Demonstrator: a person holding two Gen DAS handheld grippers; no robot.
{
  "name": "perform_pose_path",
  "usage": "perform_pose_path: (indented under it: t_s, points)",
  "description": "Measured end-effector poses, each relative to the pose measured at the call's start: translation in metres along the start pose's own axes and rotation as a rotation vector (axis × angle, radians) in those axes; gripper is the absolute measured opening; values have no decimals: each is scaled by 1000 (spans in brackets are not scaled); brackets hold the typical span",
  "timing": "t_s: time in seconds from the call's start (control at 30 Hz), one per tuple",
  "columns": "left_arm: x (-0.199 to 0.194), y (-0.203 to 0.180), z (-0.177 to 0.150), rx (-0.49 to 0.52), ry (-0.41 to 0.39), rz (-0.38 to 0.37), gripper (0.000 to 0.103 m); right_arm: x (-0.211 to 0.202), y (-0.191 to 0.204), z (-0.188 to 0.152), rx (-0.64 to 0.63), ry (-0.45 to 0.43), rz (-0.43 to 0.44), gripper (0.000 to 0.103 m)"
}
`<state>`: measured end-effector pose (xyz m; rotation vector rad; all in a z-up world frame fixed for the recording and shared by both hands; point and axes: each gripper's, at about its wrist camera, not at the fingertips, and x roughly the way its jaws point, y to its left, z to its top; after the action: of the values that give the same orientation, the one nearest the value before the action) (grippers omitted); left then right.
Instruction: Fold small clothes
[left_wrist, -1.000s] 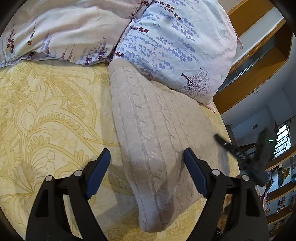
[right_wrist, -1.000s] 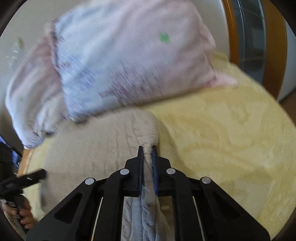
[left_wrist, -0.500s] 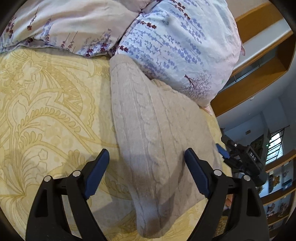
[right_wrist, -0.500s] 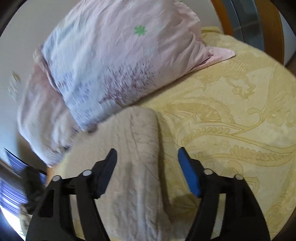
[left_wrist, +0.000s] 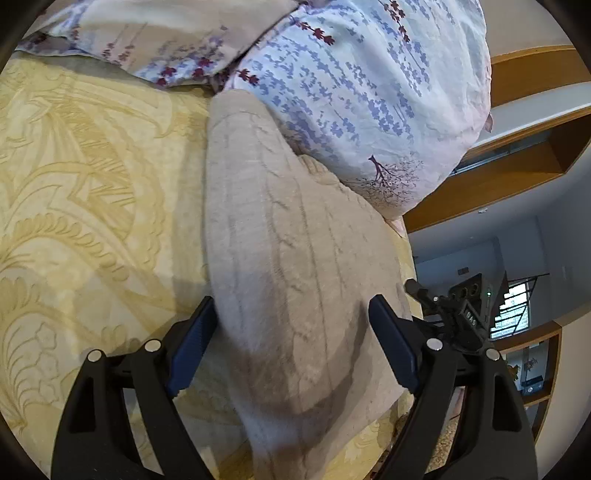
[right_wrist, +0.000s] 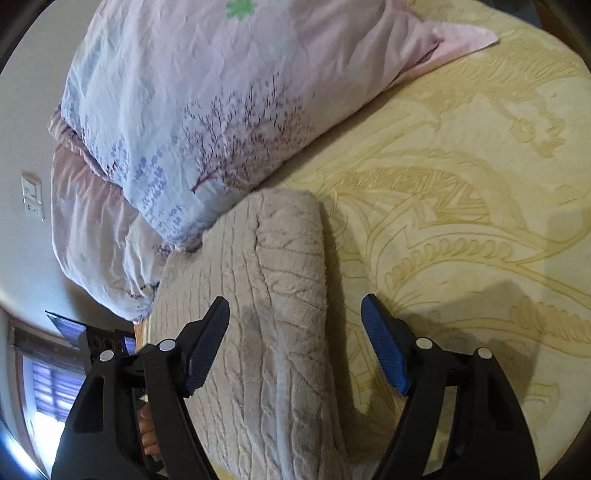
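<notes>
Bedroom setup: pale yellow bedspread with a raised paisley pattern (left_wrist: 85, 206), so the folding is happening on a soft bed, not a table.

Left wrist view, garment: beige cable-knit sweater-type piece (left_wrist: 288, 266) runs from the lower middle of the frame up toward the top centre, looking already folded into a long panel. Its far end is tucked against the light blue floral pillow (left_wrist: 369, 96) at upper right.

Left wrist view, tongs: left gripper (left_wrist: 291, 343) is spread wide with nothing pinched; the blue pads sit on either side of the knit, above it as far as I can tell.

Left wrist view, extras: the other tool shows as a dark blurry shape at the right edge, with wooden shelving (left_wrist: 517, 173) behind it.

Right wrist view, garment: same knit (right_wrist: 273, 295), lower centre, with a thicker doubled strip along its right edge beside the bare bedspread (right_wrist: 461, 192). Pillow (right_wrist: 207, 110) fills the upper left and touches the knit's far end.

Right wrist view, tongs: right gripper (right_wrist: 295, 339) is also let go, jaws wide apart; left pad over the knit, right pad over the bedspread.

What could go wrong: my guess is the next fold grabs only the top layer, since the knit is thick and stacked, and the layers slide apart. The far end could also snag on the pillow, and the soft bed may let the fold skew.
</notes>
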<state>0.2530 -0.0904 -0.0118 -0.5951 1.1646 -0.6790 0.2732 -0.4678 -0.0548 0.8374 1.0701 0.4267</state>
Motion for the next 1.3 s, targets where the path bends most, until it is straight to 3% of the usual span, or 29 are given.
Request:
perform_pose_path:
  t_s: [0.13,0.17,0.27,0.43,0.57,0.77,1.03,1.17,1.2,1.23,1.3]
  points:
    - [3,-2,2,12,0,-8,82,7,6,-4,-43,34,33,73]
    - [4,-3,2,13,0,-12,81,11,7,-5,-49,49,46,68]
    - [5,-1,2,8,0,-16,72,18,13,-9,-73,57,59,65]
    - [2,6,1,-27,-6,-49,52,25,9,-16,-38,64,131,41]
    - [-8,2,-2,-8,-24,-77,40,17,17,-24,-40,37,157,35]
    - [-45,-3,-9,34,-44,-111,38,10,49,-45,-99,26,190,33]
    - [-125,28,-5,60,-134,-39,39,46,127,-71,-311,-22,198,32]
    - [-146,63,11,4,-160,24,41,81,150,-79,-371,-66,146,27]
    - [-146,73,13,-17,-163,49,42,89,150,-80,-363,-62,119,20]
    - [-142,89,15,-59,-157,92,43,103,146,-80,-337,-41,81,20]
    - [-131,114,16,-135,-134,83,49,117,138,-82,-292,-17,60,21]
